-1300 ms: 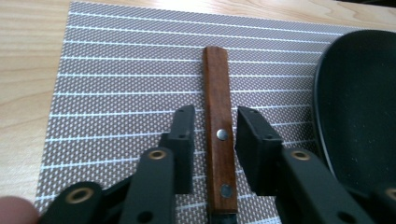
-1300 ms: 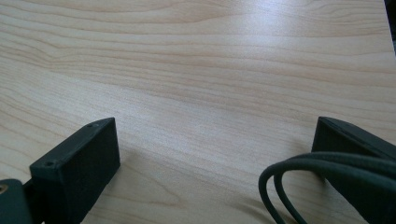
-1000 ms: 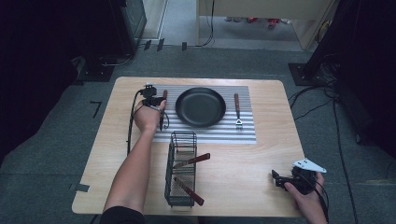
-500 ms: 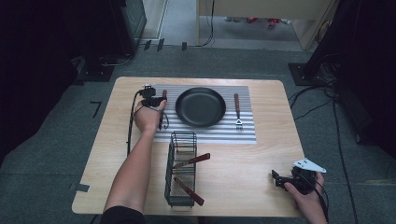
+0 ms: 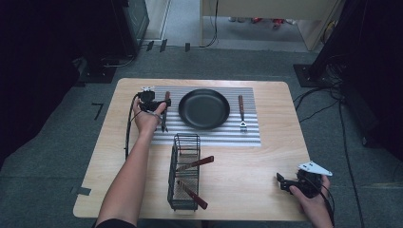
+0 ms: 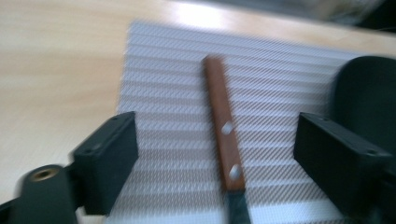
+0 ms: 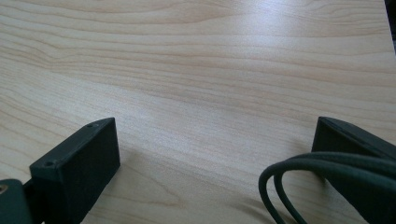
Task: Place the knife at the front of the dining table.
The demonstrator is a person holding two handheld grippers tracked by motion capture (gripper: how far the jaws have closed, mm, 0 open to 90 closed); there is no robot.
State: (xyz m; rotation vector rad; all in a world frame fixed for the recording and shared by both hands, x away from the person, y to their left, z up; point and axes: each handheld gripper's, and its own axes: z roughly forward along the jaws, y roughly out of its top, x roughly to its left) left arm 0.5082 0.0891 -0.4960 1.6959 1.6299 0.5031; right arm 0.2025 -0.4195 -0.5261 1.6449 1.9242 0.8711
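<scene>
Pale wood tabletop (image 5: pixel 285 123) carries a striped placemat (image 5: pixel 209 135) with a black pan (image 5: pixel 204 109) at its middle. Just left of the pan, a wood-handled knife (image 5: pixel 165 111) lies flat on the mat; the left tool (image 5: pixel 153 97) has just been opening its jaws, which now stand spread on either side of the handle (image 6: pixel 223 126) without pressing it, so this piece looks placed. Right of the pan lies 1 fork (image 5: pixel 242 111). Near the pan's front, a wire caddy (image 5: pixel 184 172) still holds 2 utensils, probably left to set. The right tool (image 5: pixel 284 181) rests open, well apart.
</scene>
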